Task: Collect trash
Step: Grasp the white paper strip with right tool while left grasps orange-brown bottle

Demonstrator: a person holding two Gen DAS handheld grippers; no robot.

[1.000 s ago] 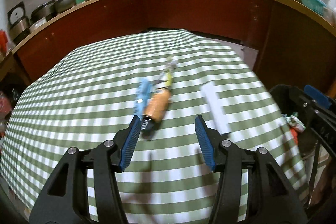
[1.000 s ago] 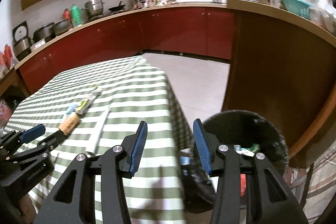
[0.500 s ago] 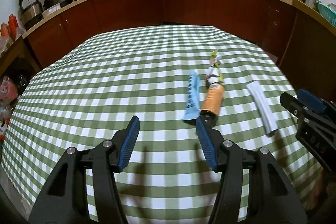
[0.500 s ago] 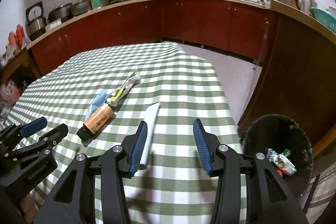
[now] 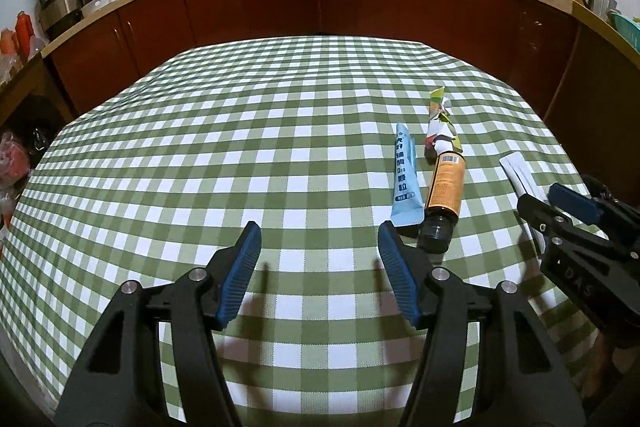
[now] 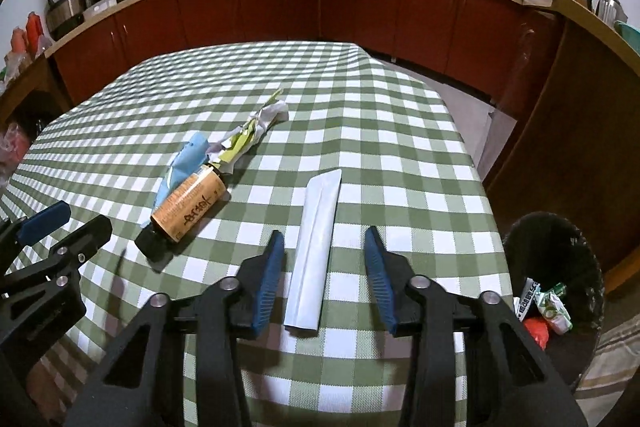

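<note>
My left tongs (image 5: 319,241) are spreading over bare green-checked cloth (image 5: 200,167), gripping nothing. Right of them lie a flat blue sachet (image 5: 405,174), an amber bottle (image 5: 445,187) and crumpled wrappers (image 5: 439,123). My right tongs (image 6: 324,247) are narrowing around a long white packet (image 6: 314,247), pads apart. The black bin (image 6: 560,267) is partly cut off.

Woven matt checked cloth covers the table (image 6: 400,155); glossy amber bottle (image 6: 188,205) with paper label; smooth white paper sachet (image 6: 316,247); ribbed blue pads (image 6: 270,279) on matt black plastic tongs.
</note>
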